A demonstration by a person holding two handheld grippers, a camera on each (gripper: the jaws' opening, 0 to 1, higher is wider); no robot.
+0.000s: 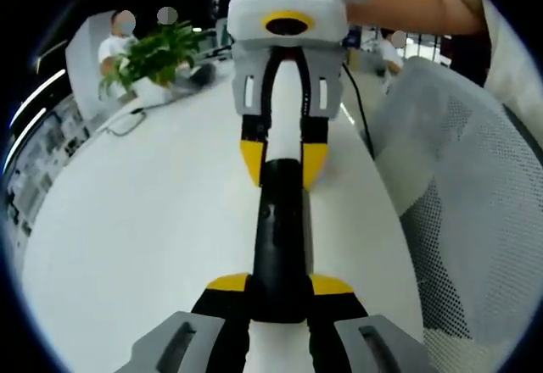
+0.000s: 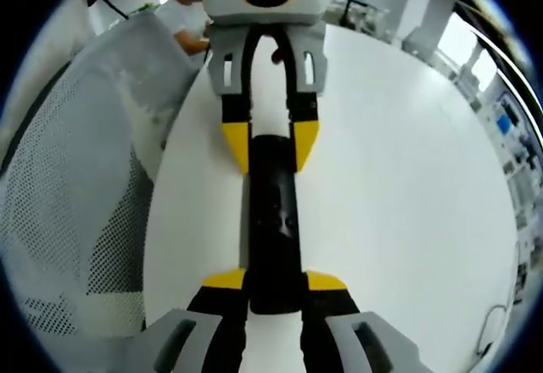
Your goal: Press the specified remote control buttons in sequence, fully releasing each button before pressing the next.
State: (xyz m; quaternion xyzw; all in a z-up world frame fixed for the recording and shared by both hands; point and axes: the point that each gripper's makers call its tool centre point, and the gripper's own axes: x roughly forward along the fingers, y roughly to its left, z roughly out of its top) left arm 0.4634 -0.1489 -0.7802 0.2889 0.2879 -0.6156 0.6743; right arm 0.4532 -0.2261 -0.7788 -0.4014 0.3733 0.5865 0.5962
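A long black remote control (image 1: 280, 237) lies lengthwise over the white table (image 1: 153, 220), held at both ends. My left gripper (image 1: 280, 284) rises from the bottom of the left gripper view, its yellow-tipped jaws shut on the remote's near end. Facing it from the top, my right gripper (image 1: 283, 159) pinches the far end. In the right gripper view the same remote (image 2: 273, 212) runs up from my right gripper (image 2: 276, 281) to the left gripper (image 2: 270, 144). Small buttons show faintly on the remote's top face.
A grey mesh chair back (image 1: 475, 220) stands close to the table's edge, also in the right gripper view as the chair (image 2: 76, 186). A potted plant (image 1: 153, 51) and a cable (image 1: 127, 123) sit at the far end. A person's arm (image 1: 416, 8) reaches in.
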